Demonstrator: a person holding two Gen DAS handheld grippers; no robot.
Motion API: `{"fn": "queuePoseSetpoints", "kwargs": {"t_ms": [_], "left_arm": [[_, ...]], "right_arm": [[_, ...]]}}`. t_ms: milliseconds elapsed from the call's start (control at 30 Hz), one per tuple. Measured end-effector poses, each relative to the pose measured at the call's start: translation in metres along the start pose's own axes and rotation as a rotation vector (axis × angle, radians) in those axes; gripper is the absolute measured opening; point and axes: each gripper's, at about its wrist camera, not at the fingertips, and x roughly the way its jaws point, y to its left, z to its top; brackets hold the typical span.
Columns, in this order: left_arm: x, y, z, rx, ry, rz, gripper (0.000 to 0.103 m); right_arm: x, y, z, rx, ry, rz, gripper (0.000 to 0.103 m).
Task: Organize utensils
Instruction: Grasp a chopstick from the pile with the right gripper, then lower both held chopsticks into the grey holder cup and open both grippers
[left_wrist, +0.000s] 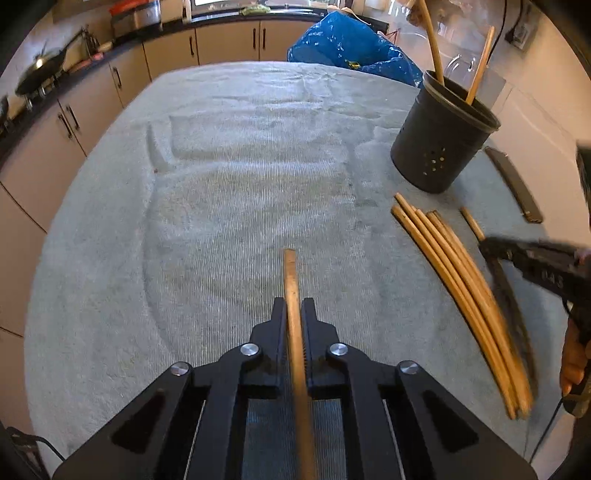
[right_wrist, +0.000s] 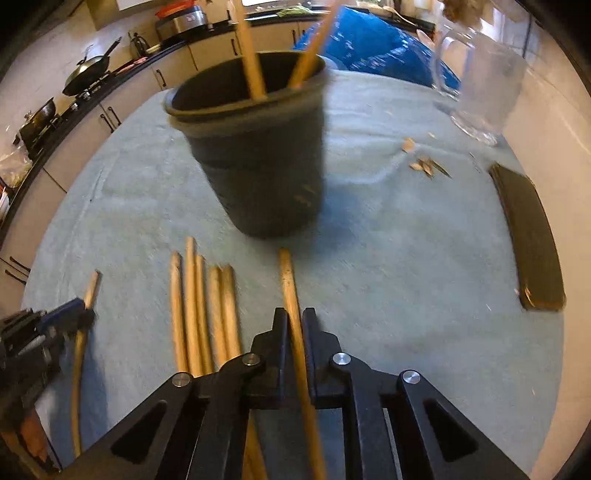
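My left gripper is shut on a wooden stick that points forward over the grey cloth. My right gripper is shut on another wooden stick, just in front of the black utensil holder. The holder has two wooden sticks standing in it. Several loose wooden sticks lie side by side on the cloth; they also show in the right wrist view. The right gripper appears at the right edge of the left view, the left gripper at the left edge of the right view.
A grey cloth covers the table. A dark flat case lies at the right. A clear glass jug and a blue bag stand behind the holder. Small wood scraps lie near the jug. Kitchen counters run along the left.
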Motion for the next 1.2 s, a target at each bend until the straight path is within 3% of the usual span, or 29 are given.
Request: {"fn": "queuePoseSetpoints", "kwargs": {"t_ms": [100, 300, 400, 533, 633, 767, 833, 933, 1000, 1200], "left_arm": [[-0.006, 0.005, -0.010, 0.010, 0.020, -0.015, 0.007], [-0.010, -0.001, -0.021, 0.085, 0.053, 0.002, 0.007], [-0.009, -0.004, -0.018, 0.110, 0.081, 0.003, 0.012], [-0.006, -0.013, -0.014, 0.179, 0.124, -0.006, 0.028], [-0.002, -0.025, -0.012, 0.267, 0.136, 0.035, 0.031], [0.004, -0.027, -0.003, 0.290, 0.177, 0.024, 0.031], [0.007, -0.028, 0.001, 0.308, 0.193, 0.019, 0.030], [0.004, -0.031, -0.003, 0.333, 0.177, 0.007, 0.007], [0.001, -0.030, -0.008, 0.313, 0.163, -0.001, 0.007], [-0.031, -0.023, -0.017, 0.241, 0.027, 0.000, 0.007]], "right_arm": [[-0.014, -0.019, -0.025, 0.014, 0.037, 0.014, 0.008], [-0.032, -0.042, -0.059, -0.027, 0.112, -0.044, 0.010], [-0.032, -0.044, -0.057, -0.037, 0.135, -0.057, 0.011], [-0.025, -0.033, -0.046, -0.083, 0.177, -0.105, 0.015], [-0.019, -0.023, -0.034, -0.107, 0.213, -0.119, 0.015], [-0.013, -0.021, -0.025, -0.096, 0.235, -0.104, 0.015], [-0.012, -0.021, -0.020, -0.076, 0.233, -0.090, 0.015], [-0.012, -0.021, -0.015, -0.073, 0.214, -0.083, 0.015], [-0.014, -0.016, -0.021, -0.094, 0.175, -0.080, 0.008], [-0.040, -0.030, -0.038, 0.016, 0.032, 0.034, 0.007]]}}
